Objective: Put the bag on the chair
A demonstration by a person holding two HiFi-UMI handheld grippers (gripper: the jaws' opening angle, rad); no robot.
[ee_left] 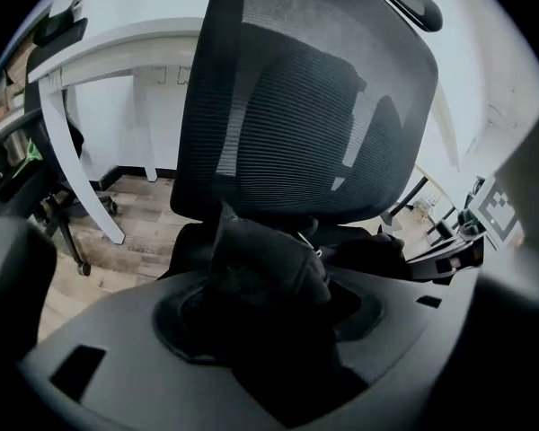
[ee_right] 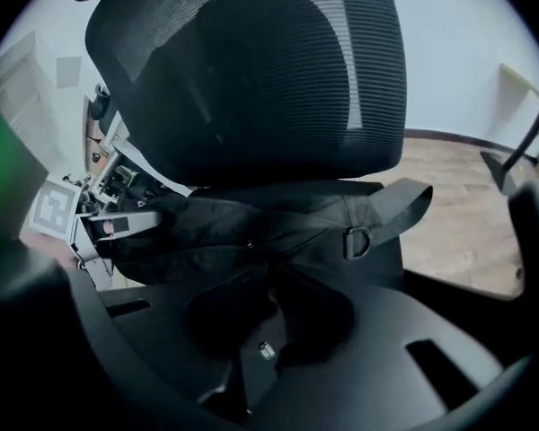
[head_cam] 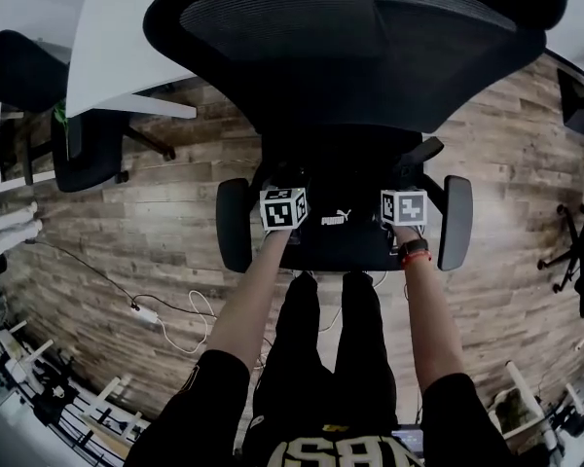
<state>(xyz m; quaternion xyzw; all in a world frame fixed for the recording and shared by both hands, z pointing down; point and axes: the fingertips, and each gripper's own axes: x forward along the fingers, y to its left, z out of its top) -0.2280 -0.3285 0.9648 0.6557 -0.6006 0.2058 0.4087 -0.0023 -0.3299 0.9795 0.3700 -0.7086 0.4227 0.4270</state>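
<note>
Head view: bag (head_cam: 337, 222) over chair (head_cam: 350, 56) seat, long axis left-right, strung between grippers. Left gripper (ee_left: 260, 308) clamped on bag fabric at left end; right gripper (ee_right: 269, 317) likewise at right end. Bag probably touching seat; too dark to confirm. Both grippers equally near.

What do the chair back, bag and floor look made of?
Chair back: black mesh, light showing through the weave.
Bag: black matte fabric, probably nylon, creased, with webbing strap and metal D-ring.
Floor: wood-look planks, grain visible; real wood or laminate unclear.
</note>
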